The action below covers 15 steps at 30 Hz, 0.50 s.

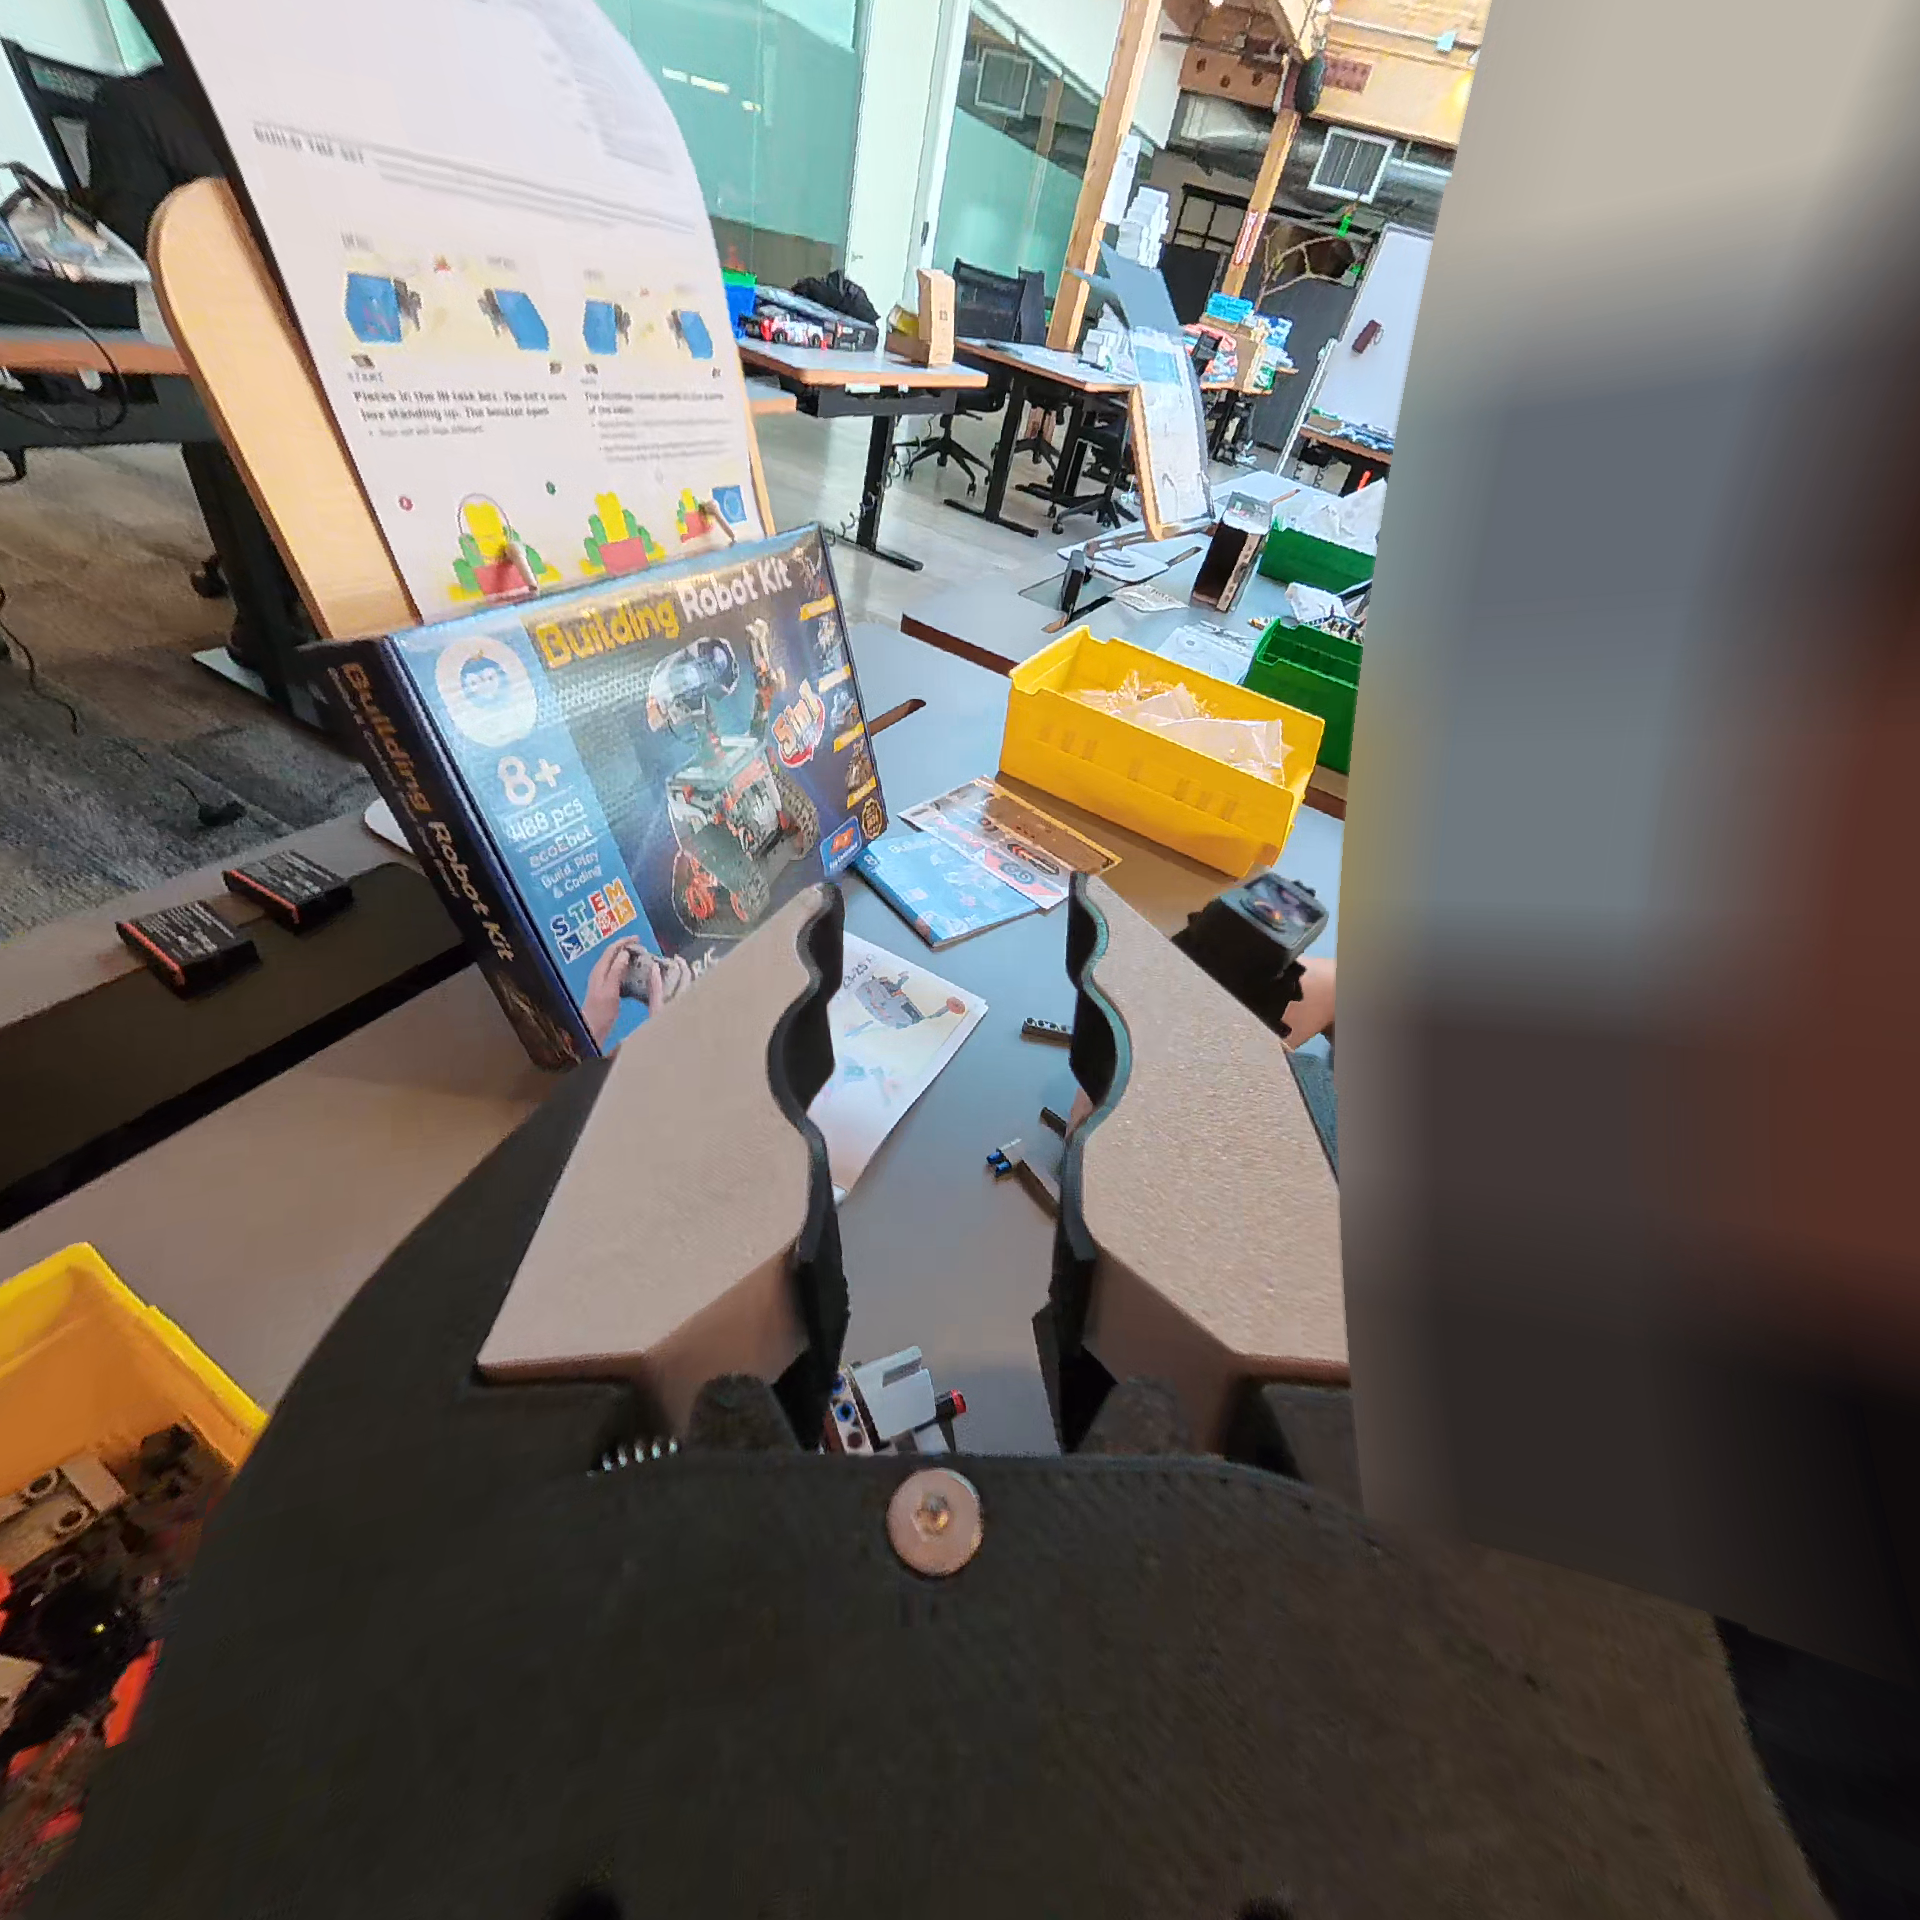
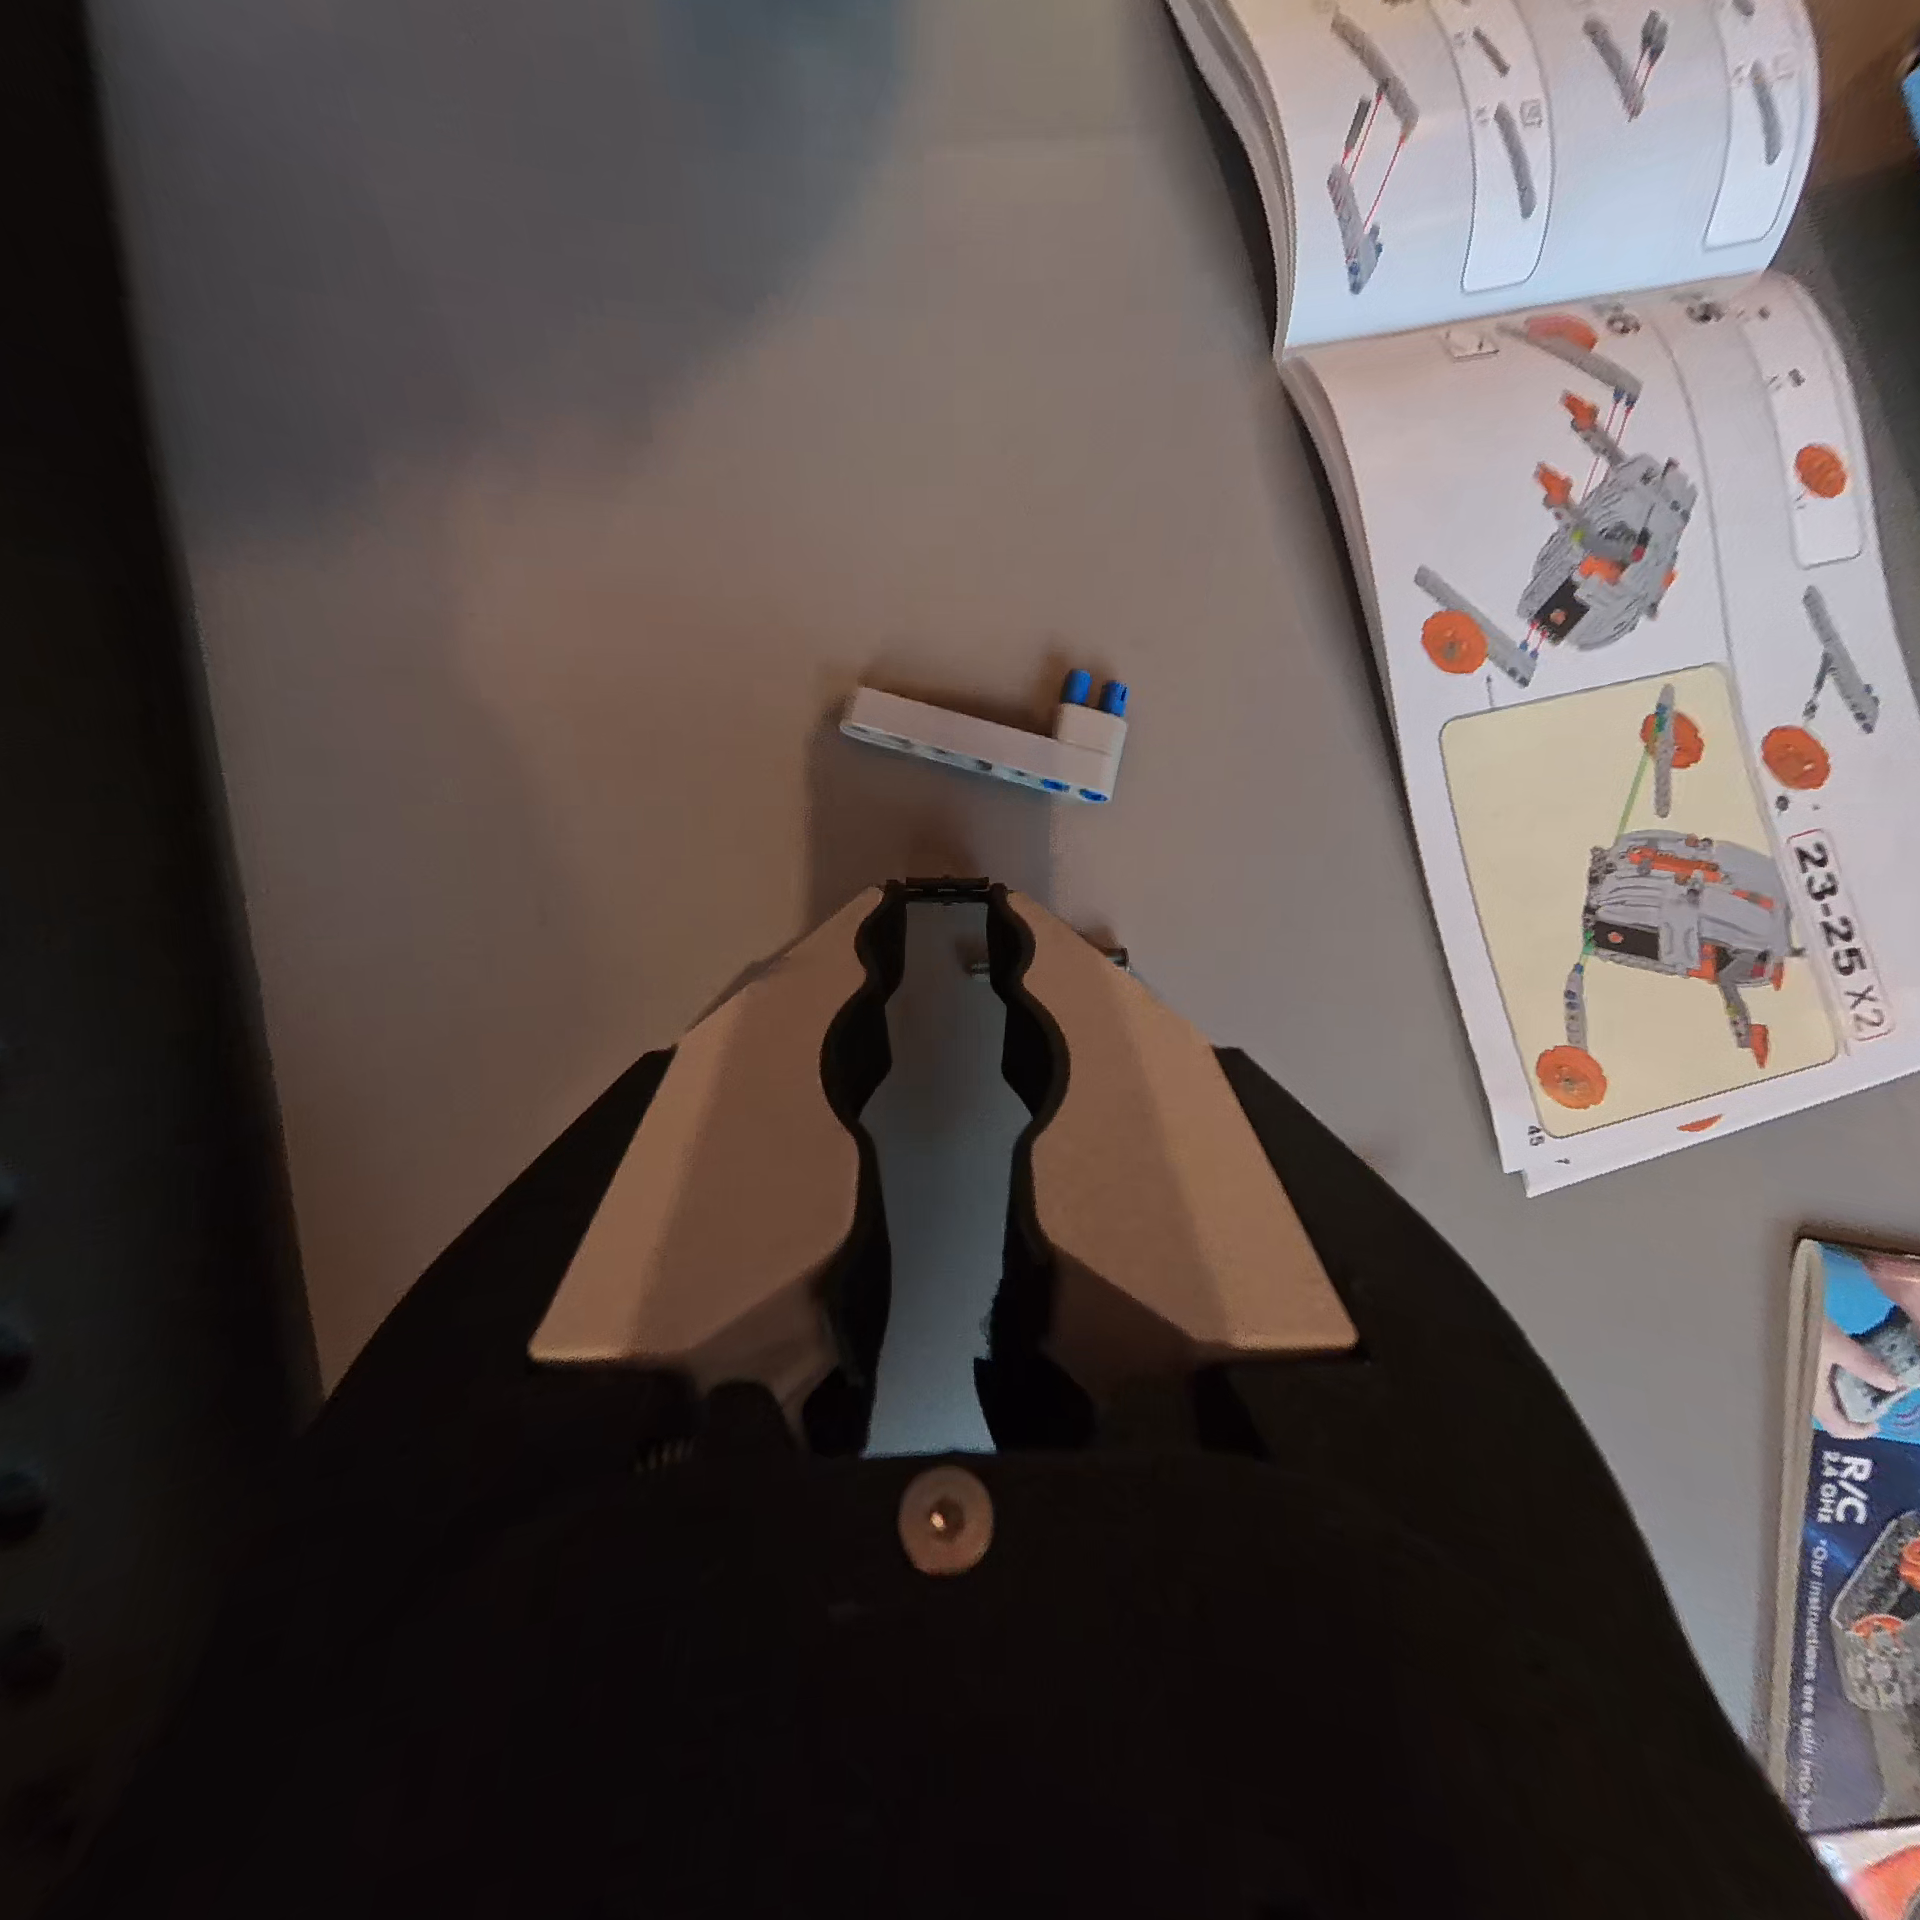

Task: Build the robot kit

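My right gripper (image 2: 943, 891) is shut on a small black piece (image 2: 943, 886), pinched at the fingertips just above the grey table (image 2: 623, 520). A white L-shaped beam with two blue pins (image 2: 977, 743) lies on the table just beyond the tips. My left gripper (image 1: 956, 902) is open and empty, held above the table. Under it lie an open booklet (image 1: 899, 1023), a small black beam (image 1: 1044, 1029) and two blue pins (image 1: 1003, 1162). A small white and grey assembly (image 1: 896, 1392) shows low between the left fingers.
A blue kit box (image 1: 644, 790) stands upright left of the left gripper, in front of an instruction board (image 1: 499, 312). Yellow bins sit at far right (image 1: 1153, 748) and near left (image 1: 94, 1371). Open instruction booklet (image 2: 1610, 623) and the box (image 2: 1860, 1558) lie right of the right gripper. Tip to tip, the grippers are about 35 cm apart.
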Each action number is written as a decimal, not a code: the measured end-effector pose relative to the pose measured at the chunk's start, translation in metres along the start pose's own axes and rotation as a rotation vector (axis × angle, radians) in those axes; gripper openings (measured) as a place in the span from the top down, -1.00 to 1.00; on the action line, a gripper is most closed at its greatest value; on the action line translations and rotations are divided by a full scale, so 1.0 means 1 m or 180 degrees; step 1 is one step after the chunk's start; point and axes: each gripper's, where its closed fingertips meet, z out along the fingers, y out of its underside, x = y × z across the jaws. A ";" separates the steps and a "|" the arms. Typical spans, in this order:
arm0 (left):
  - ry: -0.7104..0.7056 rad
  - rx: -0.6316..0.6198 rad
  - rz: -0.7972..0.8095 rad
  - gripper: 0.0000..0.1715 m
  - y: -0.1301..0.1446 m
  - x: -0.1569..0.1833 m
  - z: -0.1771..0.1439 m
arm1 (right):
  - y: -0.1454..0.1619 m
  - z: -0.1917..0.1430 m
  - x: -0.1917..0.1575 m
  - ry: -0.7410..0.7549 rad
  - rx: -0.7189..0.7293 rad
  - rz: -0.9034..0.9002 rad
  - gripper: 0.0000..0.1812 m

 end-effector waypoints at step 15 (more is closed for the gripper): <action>0.0096 -0.0539 -0.0505 0.66 0.040 -0.014 0.029 | -0.065 -0.042 0.027 0.0817 0.1169 -0.0212 0.86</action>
